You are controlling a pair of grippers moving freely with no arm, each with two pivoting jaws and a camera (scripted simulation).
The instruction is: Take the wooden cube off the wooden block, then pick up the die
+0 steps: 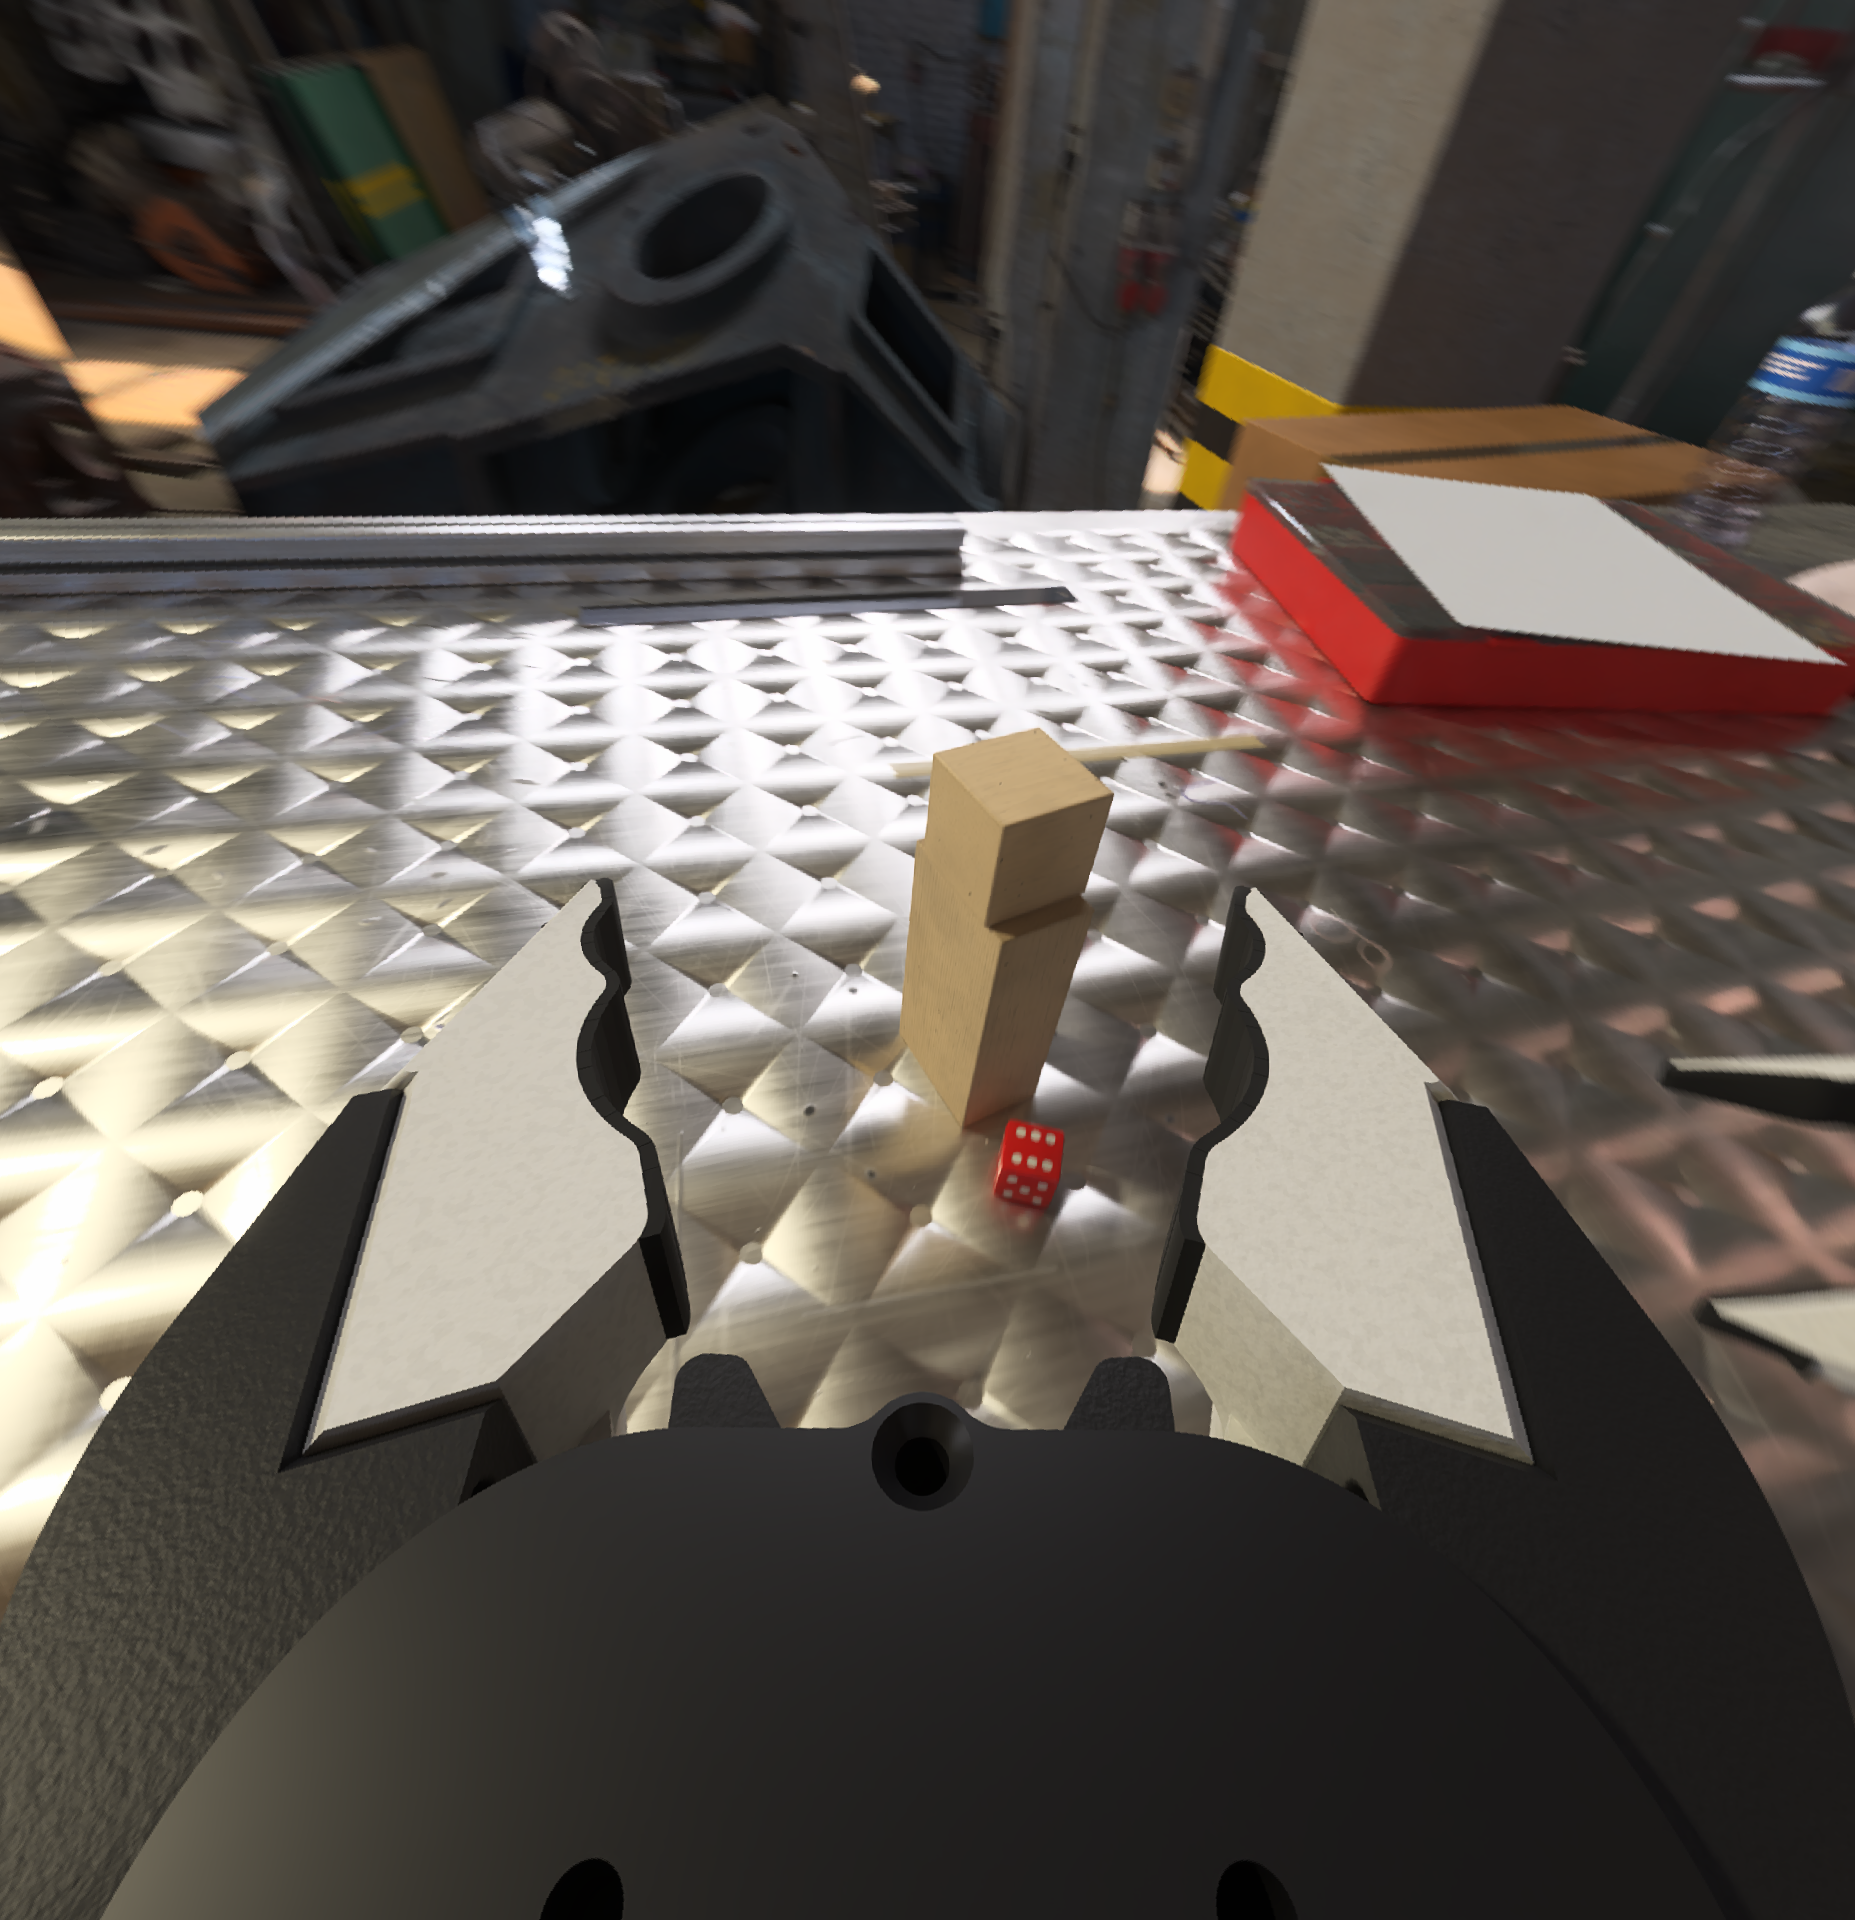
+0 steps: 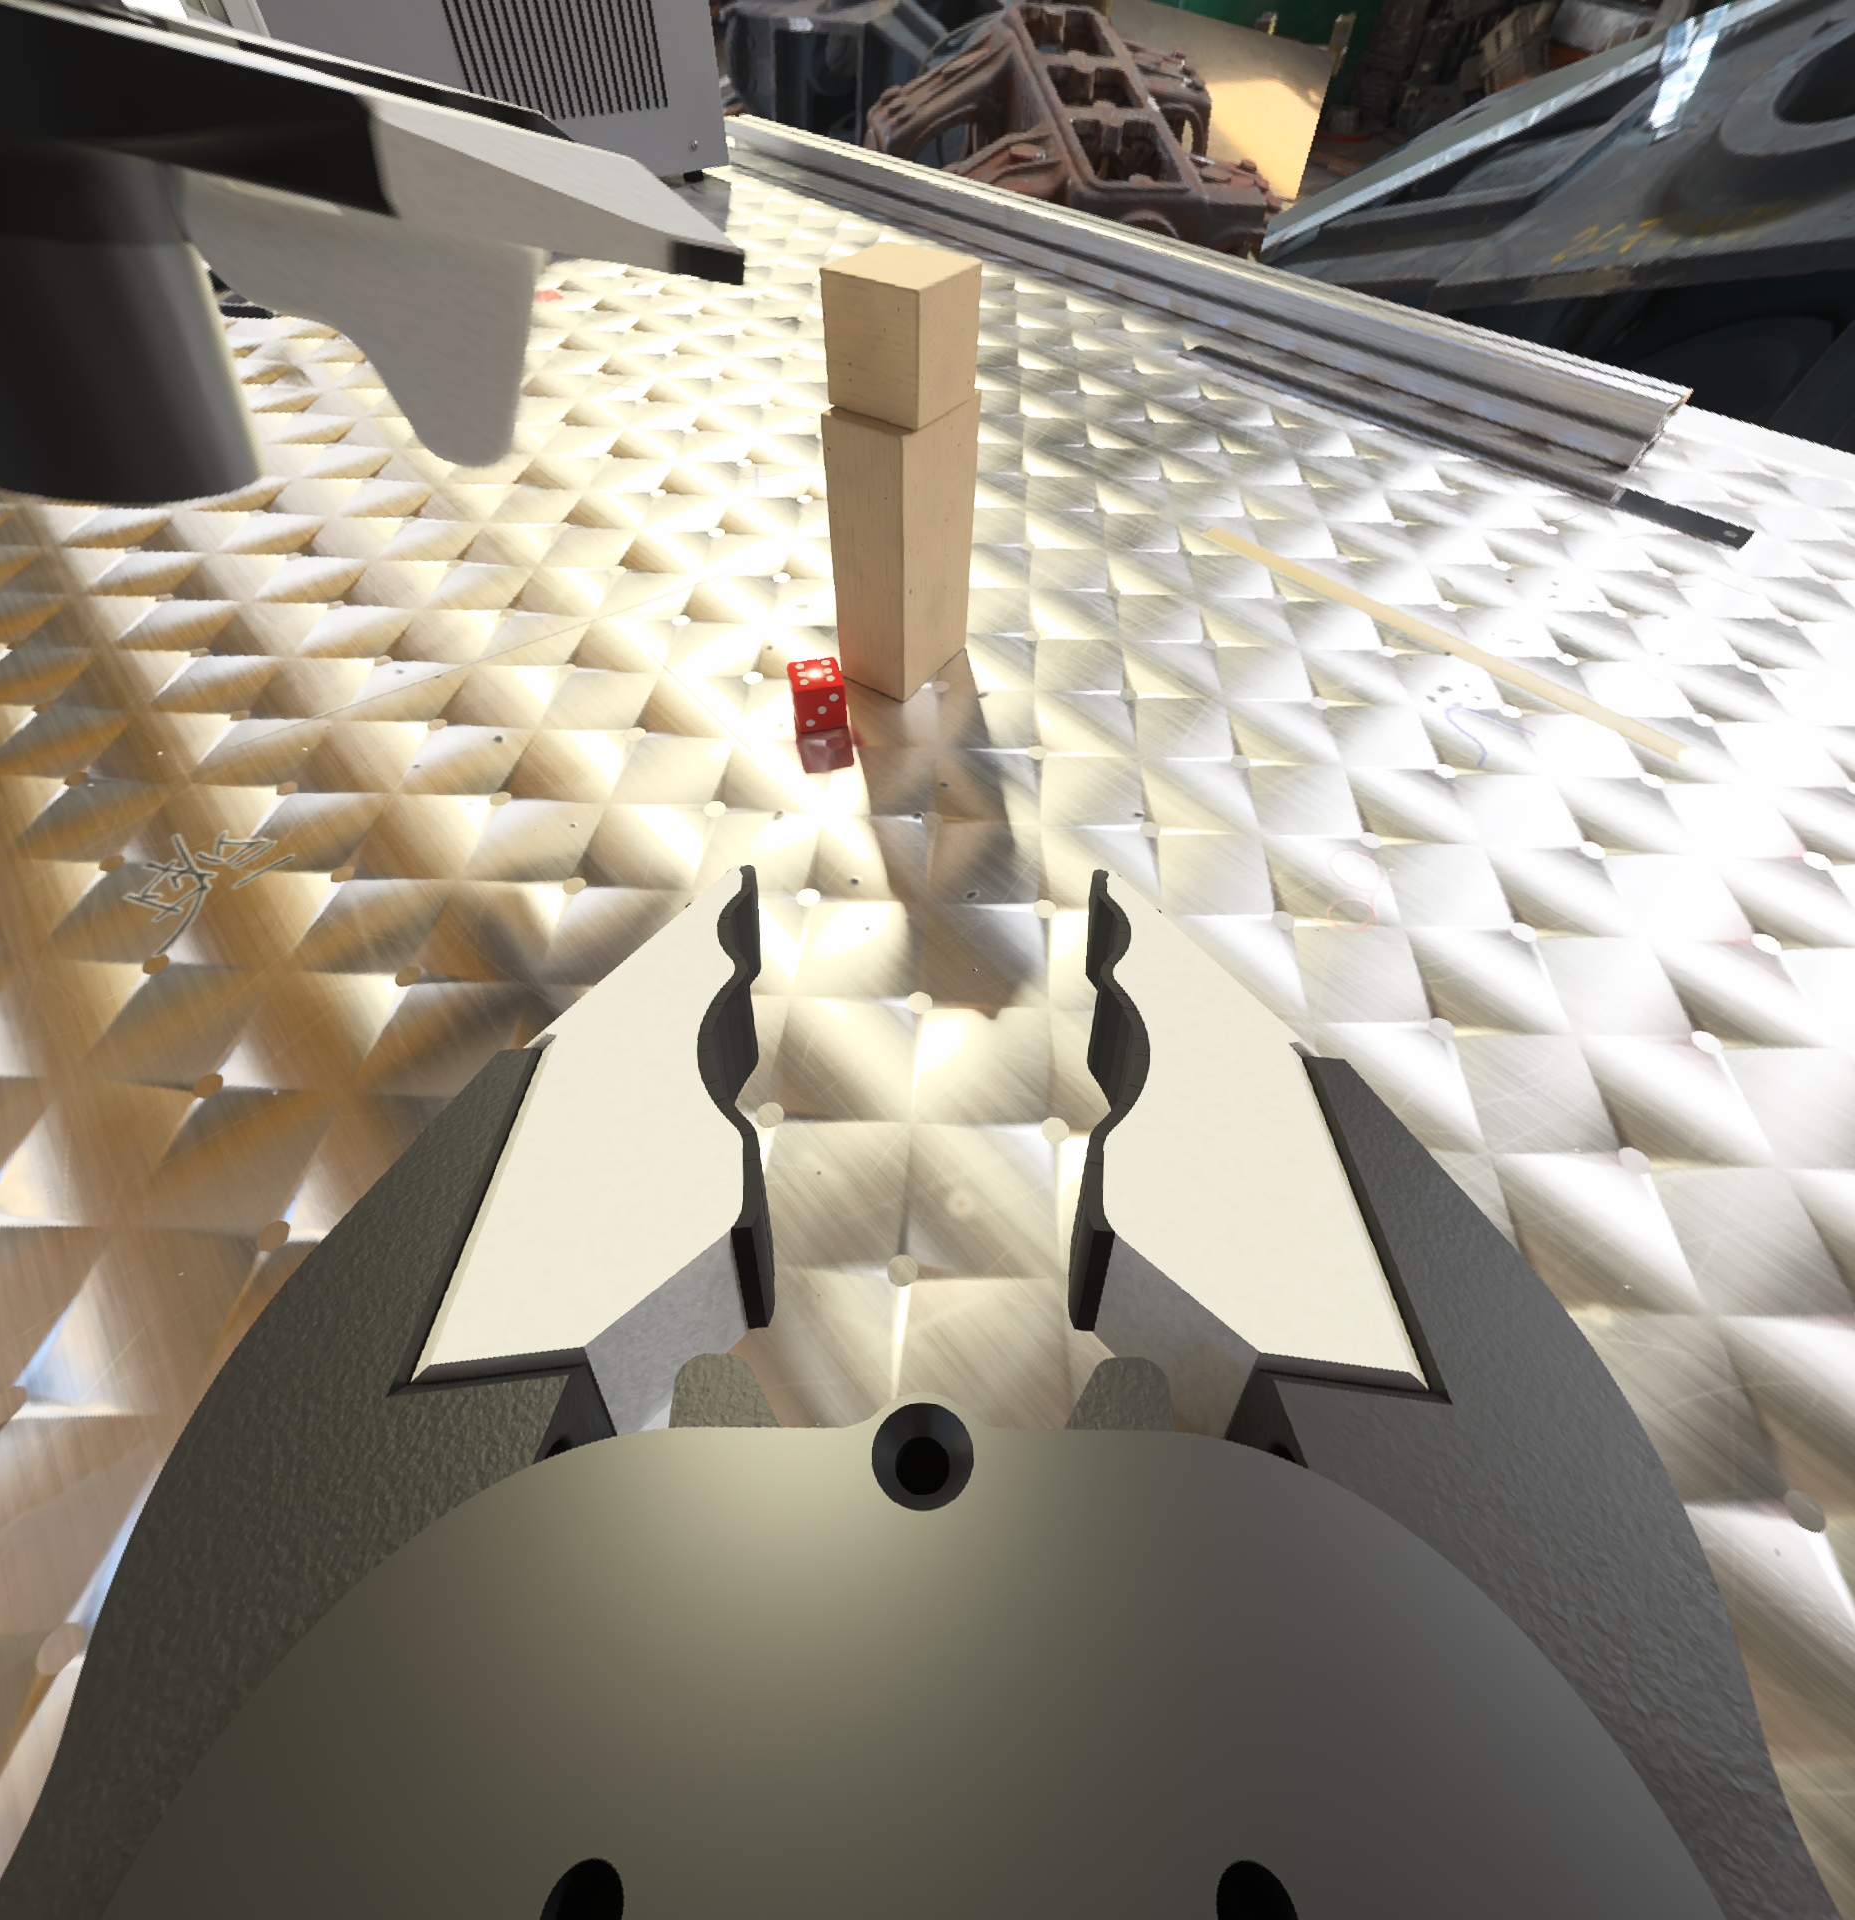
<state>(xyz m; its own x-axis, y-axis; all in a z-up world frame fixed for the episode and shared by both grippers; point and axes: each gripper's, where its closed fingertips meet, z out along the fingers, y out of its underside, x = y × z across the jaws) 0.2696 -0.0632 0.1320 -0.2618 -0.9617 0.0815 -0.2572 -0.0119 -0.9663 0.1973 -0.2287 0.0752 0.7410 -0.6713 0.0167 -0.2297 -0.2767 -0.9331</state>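
A pale wooden cube sits on top of a taller upright wooden block, turned a little against it. A small red die lies on the metal table just in front of the block's foot. My left gripper is open and empty, its fingers either side of the stack, short of it. In the right wrist view the cube, block and die stand ahead. My right gripper is open and empty, well short of the die. The left gripper shows at upper left.
The embossed metal table carries a red flat box with a white sheet at the back right, a cardboard box and water bottle behind it, a thin wooden stick, and metal rails along the far edge.
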